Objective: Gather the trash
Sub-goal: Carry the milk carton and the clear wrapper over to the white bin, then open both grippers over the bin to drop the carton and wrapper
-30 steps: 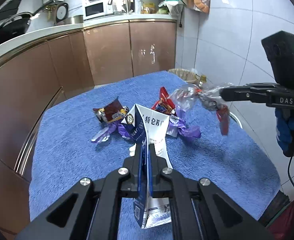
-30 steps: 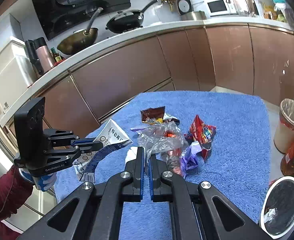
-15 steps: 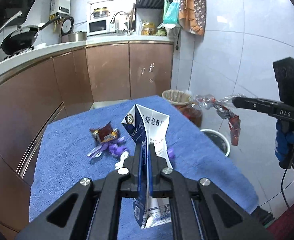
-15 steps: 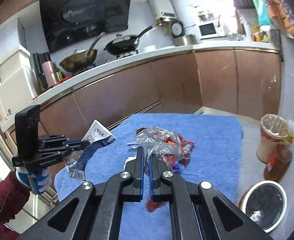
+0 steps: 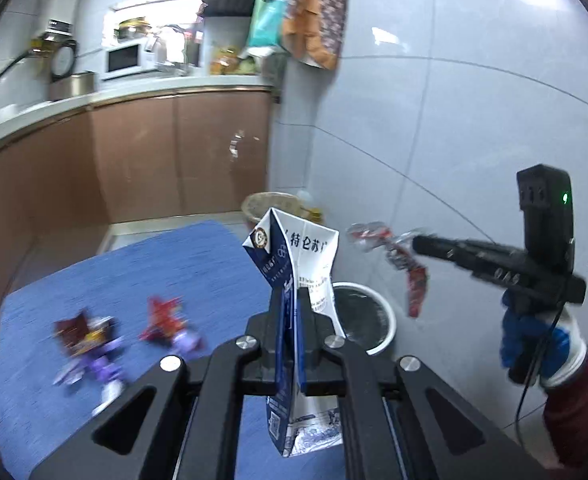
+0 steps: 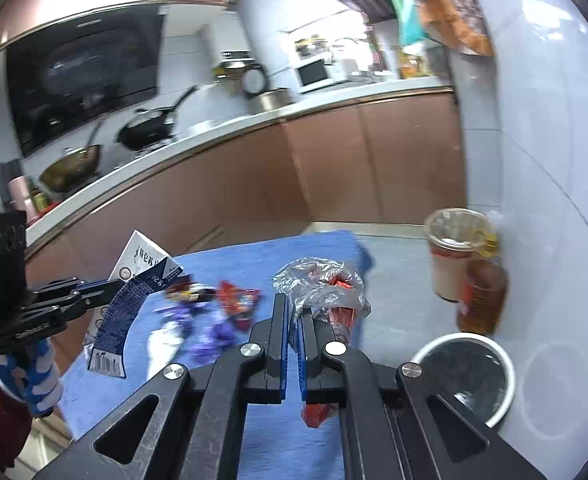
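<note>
Left wrist – left hand-held gripper (image 5: 290, 312) clamps flattened carton (image 5: 298, 264).

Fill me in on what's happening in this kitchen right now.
A person is clearing trash off a blue towel-covered table with two handheld grippers. The left gripper is shut on a flattened blue-and-white carton; the right gripper is shut on a crumpled clear plastic wrapper. Both are held up near the white bin on the floor. Several snack wrappers remain on the table.
</note>
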Motion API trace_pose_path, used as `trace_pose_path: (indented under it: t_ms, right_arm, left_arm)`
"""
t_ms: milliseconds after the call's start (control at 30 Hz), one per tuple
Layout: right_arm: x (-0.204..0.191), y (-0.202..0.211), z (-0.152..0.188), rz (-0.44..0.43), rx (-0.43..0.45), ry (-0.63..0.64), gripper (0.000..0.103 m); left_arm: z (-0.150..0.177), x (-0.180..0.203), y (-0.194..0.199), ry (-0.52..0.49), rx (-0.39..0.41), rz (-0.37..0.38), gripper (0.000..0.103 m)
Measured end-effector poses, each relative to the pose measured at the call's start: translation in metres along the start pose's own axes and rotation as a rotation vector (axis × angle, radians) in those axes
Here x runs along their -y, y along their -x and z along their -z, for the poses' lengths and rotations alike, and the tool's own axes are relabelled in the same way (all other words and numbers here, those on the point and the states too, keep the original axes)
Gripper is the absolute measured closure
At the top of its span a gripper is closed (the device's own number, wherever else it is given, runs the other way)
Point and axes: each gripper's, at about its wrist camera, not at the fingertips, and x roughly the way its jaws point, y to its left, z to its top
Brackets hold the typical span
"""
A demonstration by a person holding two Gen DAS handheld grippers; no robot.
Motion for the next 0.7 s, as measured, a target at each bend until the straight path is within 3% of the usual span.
trace_pose_path:
  t_ms: [300,500,700]
  right_arm:
    - [0.093,-0.035,0.017,0.129,-0.033,-0.153,0.099]
    - [0.156,-0.07,0.035,0.198,-0.114,-0.24,0.099]
    - [0.189,-0.091,0.044,0.276,-0.168,-0.245,0.096]
  left_arm:
    - [-0.037,0.05,-0.146,-0.012,-0.115,0.111,0.099]
    - [-0.039,0.067,-0.239,0.011,-0.211,0.154,0.098]
    - [-0.033,0.072,-0.313,0.047,-0.292,0.163,0.098]
